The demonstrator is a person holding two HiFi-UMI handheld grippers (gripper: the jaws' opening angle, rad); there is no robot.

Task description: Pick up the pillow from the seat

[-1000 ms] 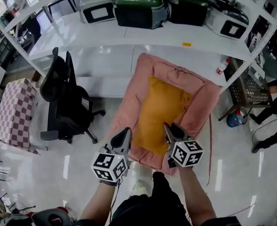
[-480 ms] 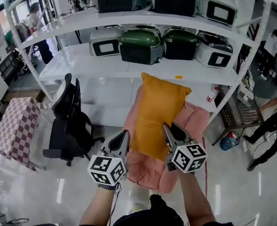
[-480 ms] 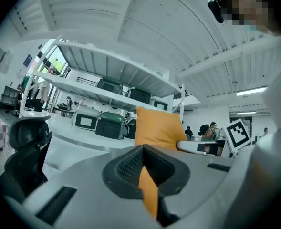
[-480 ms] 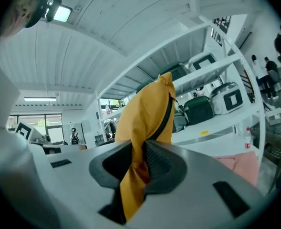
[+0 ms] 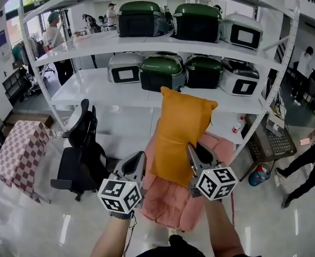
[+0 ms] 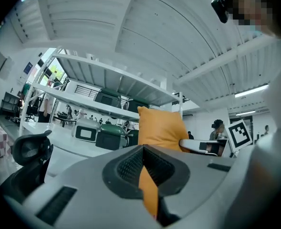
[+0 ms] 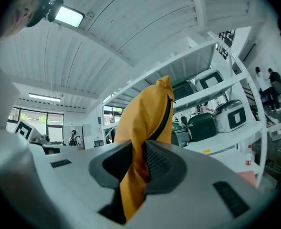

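The orange pillow [image 5: 181, 133] hangs upright in the air in front of the shelves, above the pink padded seat [image 5: 170, 199] on the floor. My left gripper [image 5: 140, 160] is shut on the pillow's lower left edge, and my right gripper [image 5: 193, 153] is shut on its lower right edge. In the left gripper view a fold of orange fabric [image 6: 149, 185] is pinched between the jaws of the left gripper [image 6: 145, 171]. In the right gripper view the pillow [image 7: 147, 113] rises out of the right gripper [image 7: 135, 168], with its cloth clamped between the pads.
A black office chair [image 5: 79, 154] stands left of the seat. Behind it a white shelf rack [image 5: 93, 82] carries several green and grey cases [image 5: 161, 71]. A checkered cushion [image 5: 18, 154] lies far left. A blue bucket [image 5: 260, 173] and people [image 5: 307, 159] are at the right.
Both grippers have risen with the pillow. It lay flat on the pink seat a second ago and now hangs upright, clear of it.
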